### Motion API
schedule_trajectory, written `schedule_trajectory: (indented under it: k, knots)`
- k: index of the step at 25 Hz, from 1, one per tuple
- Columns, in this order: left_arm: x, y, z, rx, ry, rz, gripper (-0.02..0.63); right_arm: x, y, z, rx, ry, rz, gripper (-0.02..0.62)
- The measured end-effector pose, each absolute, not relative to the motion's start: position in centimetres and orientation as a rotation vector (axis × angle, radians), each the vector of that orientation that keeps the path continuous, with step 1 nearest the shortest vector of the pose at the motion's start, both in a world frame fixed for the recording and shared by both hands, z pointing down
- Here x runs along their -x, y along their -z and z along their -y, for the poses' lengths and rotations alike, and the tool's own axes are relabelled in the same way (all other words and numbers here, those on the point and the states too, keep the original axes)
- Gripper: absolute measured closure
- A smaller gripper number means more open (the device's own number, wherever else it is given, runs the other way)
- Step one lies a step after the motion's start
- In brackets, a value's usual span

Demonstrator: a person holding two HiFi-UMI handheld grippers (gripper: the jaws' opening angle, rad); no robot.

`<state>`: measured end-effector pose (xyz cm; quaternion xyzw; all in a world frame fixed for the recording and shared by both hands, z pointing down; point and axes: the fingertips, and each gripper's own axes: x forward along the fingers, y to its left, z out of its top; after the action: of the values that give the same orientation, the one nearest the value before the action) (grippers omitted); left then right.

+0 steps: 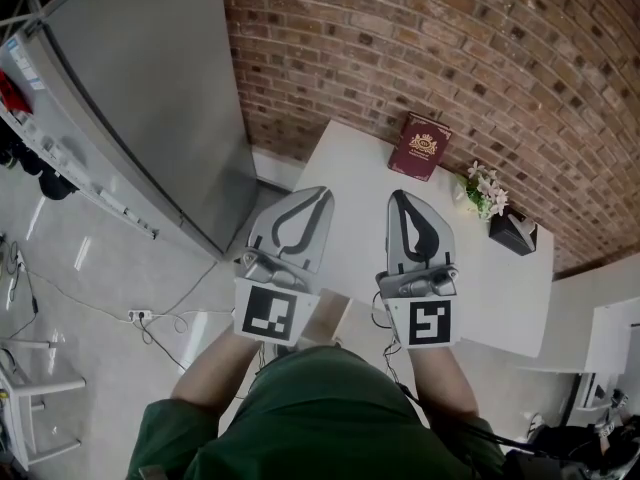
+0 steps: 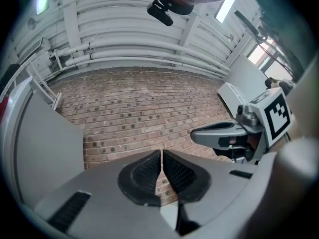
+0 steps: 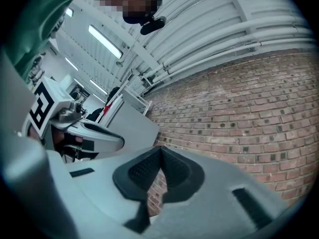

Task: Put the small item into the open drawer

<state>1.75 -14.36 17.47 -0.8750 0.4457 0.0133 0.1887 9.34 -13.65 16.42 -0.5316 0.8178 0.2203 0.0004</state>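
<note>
I hold both grippers side by side, raised over the near end of a white table top (image 1: pixel 340 173). In the head view my left gripper (image 1: pixel 322 195) has its jaws together with nothing between them. My right gripper (image 1: pixel 398 197) is likewise shut and empty. The left gripper view shows its black ribbed pads (image 2: pixel 147 172) meeting at the tips, with the brick wall (image 2: pixel 134 108) behind and the right gripper (image 2: pixel 227 132) beside it. The right gripper view shows its own pads (image 3: pixel 144 171) pressed together and the left gripper (image 3: pixel 92 133) at its left. No drawer or small item is in view.
On the table's far end lie a dark red book (image 1: pixel 420 146), a small bunch of white flowers (image 1: pixel 485 190) and a black box (image 1: pixel 512 232). A tall grey cabinet (image 1: pixel 150 98) stands at the left, against the brick wall (image 1: pixel 450 48). Cables (image 1: pixel 150 318) trail on the floor.
</note>
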Motion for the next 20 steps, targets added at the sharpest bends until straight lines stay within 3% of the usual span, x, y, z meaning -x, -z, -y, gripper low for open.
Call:
schedule_trajectory:
  k: [20]
  knots:
    - [-1.58,-17.77,14.84,2.477,-0.045,-1.246,0.592,-8.82,-16.80,14.01,1.651,-0.671,-2.595,0.592]
